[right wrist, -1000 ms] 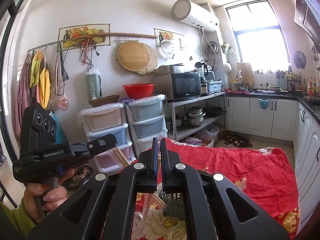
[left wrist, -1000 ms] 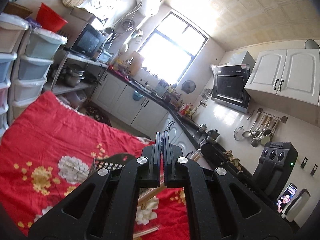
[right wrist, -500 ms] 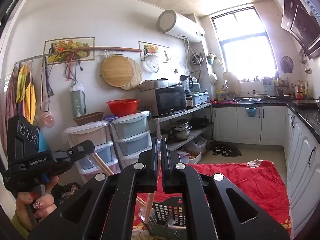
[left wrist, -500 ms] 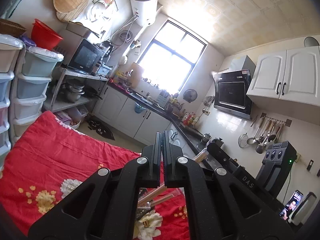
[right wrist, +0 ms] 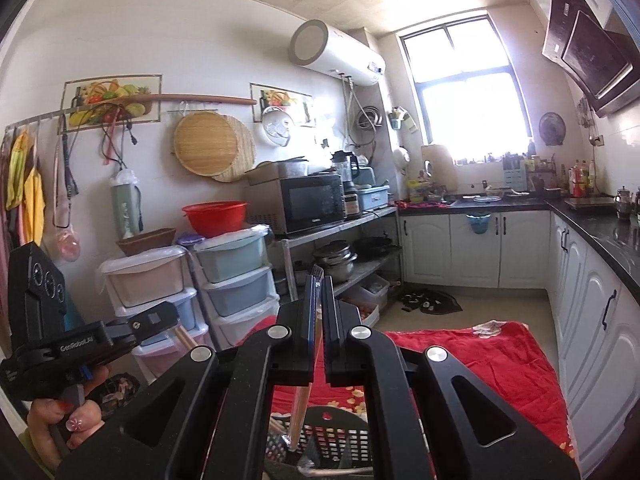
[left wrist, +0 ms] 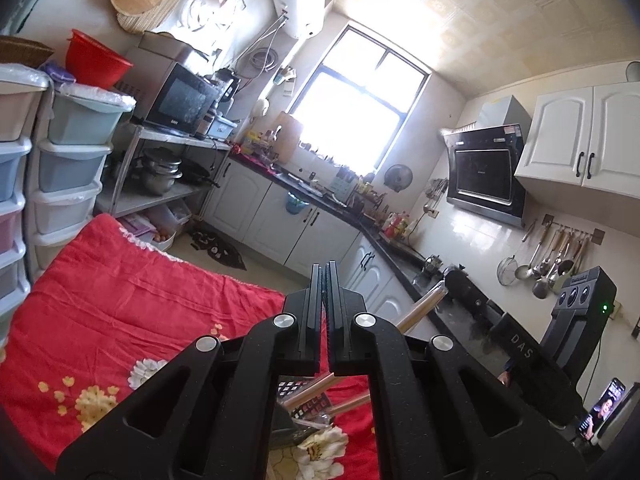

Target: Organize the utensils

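My right gripper (right wrist: 319, 280) is shut on a wooden chopstick (right wrist: 307, 384) that hangs down into a black perforated utensil basket (right wrist: 336, 440) on the red flowered cloth (right wrist: 500, 364). My left gripper (left wrist: 325, 268) is shut; in the right wrist view (right wrist: 164, 314) a wooden chopstick (right wrist: 185, 336) sticks out of its jaws. In the left wrist view the right gripper (left wrist: 456, 276) holds its chopstick (left wrist: 420, 308) slanting down to the basket (left wrist: 304, 400). Both grippers are held high above the basket.
Stacked plastic drawers (right wrist: 236, 280) stand at the left beside a metal shelf with a microwave (right wrist: 308, 202) and pots. White cabinets and a black counter (right wrist: 592, 224) run along the right. The cloth (left wrist: 120, 308) covers the table.
Both grippers have lifted and tilted upward, so more of the kitchen and less of the cloth shows. The basket has dropped lower in both views. Both stay shut.
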`<state>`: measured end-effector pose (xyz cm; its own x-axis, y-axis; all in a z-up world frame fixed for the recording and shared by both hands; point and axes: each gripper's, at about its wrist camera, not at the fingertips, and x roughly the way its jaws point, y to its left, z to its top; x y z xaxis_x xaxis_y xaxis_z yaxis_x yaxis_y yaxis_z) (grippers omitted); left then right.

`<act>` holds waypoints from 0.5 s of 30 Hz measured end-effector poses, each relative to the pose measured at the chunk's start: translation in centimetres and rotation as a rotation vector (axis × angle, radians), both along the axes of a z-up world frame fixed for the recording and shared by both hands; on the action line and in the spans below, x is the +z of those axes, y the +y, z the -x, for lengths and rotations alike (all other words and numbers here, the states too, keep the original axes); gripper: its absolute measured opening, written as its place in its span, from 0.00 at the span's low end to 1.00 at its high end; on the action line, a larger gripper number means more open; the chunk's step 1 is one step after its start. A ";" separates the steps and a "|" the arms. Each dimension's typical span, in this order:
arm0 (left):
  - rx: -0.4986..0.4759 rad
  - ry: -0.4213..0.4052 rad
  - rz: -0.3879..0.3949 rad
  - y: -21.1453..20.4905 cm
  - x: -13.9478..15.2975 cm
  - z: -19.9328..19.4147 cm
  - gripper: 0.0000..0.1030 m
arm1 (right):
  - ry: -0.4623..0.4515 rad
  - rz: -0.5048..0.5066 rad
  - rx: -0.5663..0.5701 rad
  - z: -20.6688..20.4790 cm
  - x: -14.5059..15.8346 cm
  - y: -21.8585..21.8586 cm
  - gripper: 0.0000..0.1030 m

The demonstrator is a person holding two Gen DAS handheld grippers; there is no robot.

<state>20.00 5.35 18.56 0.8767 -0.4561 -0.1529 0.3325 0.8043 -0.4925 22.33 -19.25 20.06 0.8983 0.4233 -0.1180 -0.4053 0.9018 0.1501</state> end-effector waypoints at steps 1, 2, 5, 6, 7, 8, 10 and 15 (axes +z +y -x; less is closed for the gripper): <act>0.000 0.004 -0.004 0.0 -0.2 -0.2 0.00 | 0.003 0.001 -0.008 -0.3 -0.2 -0.1 0.03; 0.004 0.007 -0.012 -0.1 -0.4 -0.4 0.00 | 0.006 0.001 -0.016 -0.5 -0.5 -0.2 0.03; 0.005 0.019 -0.027 -0.1 -1.0 -1.0 0.00 | 0.022 -0.001 -0.025 -1.2 -1.1 -0.5 0.03; 0.006 0.024 -0.032 -0.1 -1.2 -1.2 0.00 | 0.032 -0.002 -0.029 -1.6 -1.5 -0.5 0.03; 0.008 0.027 -0.038 -0.2 -1.3 -1.2 0.00 | 0.037 -0.001 -0.032 -1.8 -1.7 -0.5 0.03; 0.010 0.032 -0.044 -0.3 -1.6 -1.3 0.00 | 0.045 0.002 -0.037 -2.1 -2.1 -0.6 0.03; 0.010 0.043 -0.051 -0.4 -2.1 -1.6 0.00 | 0.056 0.003 -0.045 -2.5 -2.5 -0.6 0.03; 0.010 0.068 -0.063 -0.8 -3.3 -2.1 0.00 | 0.079 0.014 -0.051 -3.1 -4.0 -0.6 0.03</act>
